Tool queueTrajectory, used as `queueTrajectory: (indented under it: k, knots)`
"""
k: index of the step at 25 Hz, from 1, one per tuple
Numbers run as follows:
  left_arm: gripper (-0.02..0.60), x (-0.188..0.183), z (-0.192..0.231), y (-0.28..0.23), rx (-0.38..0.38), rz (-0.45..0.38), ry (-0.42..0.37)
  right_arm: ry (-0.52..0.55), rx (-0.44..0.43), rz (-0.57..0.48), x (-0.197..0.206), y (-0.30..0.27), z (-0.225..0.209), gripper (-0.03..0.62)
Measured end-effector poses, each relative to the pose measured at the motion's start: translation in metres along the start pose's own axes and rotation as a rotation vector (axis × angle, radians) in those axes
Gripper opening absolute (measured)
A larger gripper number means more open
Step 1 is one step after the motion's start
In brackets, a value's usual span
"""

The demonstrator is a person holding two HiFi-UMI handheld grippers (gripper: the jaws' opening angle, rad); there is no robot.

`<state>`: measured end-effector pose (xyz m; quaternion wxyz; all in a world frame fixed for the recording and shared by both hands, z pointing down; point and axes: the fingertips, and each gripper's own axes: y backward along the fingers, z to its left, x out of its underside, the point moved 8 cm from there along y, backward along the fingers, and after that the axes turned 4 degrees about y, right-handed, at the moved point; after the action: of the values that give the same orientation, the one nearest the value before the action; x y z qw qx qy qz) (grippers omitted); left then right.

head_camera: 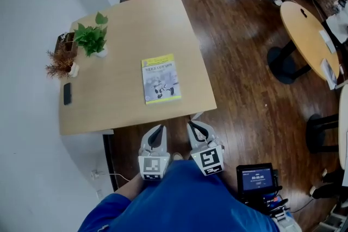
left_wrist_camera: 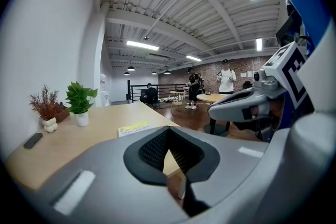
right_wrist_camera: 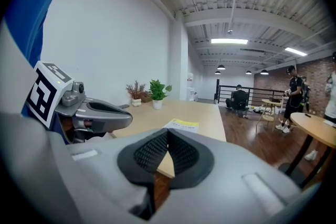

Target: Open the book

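Here, a thin paperback book [head_camera: 160, 79] lies closed and flat, front cover up, on a pale wooden surface [head_camera: 130, 24]. It sits ahead of both grippers and well apart from them, a little way in from the surface's near edge. The left gripper [head_camera: 157, 129] and right gripper [head_camera: 193, 123] are side by side close to the person's body, short of that edge. Each has its jaws together with nothing between them. The book looks light and slim, with a glossy, bendable cover, so it would probably skid on the smooth wood if pushed from the side. The cover print reads upright from the person's side, so the spine is likely on the long edge towards the left gripper and the free edge towards the right gripper. A sensible hold would be the free edge of the cover, near the corner closest to the right gripper, lifting only the cover. The left gripper could press down beside the spine to stop sliding. The pages seem easy to crease if pinched hard.
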<state>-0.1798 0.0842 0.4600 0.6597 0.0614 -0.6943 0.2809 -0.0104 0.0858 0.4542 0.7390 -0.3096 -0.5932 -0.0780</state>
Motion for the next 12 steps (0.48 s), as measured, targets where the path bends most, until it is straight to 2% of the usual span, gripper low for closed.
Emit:
queueTrajectory:
  k: [5, 12]
  knots:
    - [0.008, -0.002, 0.009, -0.043, -0.030, 0.039, -0.028, 0.009, -0.046, -0.012, 0.000, -0.033, -0.037, 0.003]
    - [0.008, -0.006, 0.011, -0.110, -0.075, 0.105, -0.001, -0.024, -0.092, 0.008, 0.004, -0.072, -0.096, 0.003]
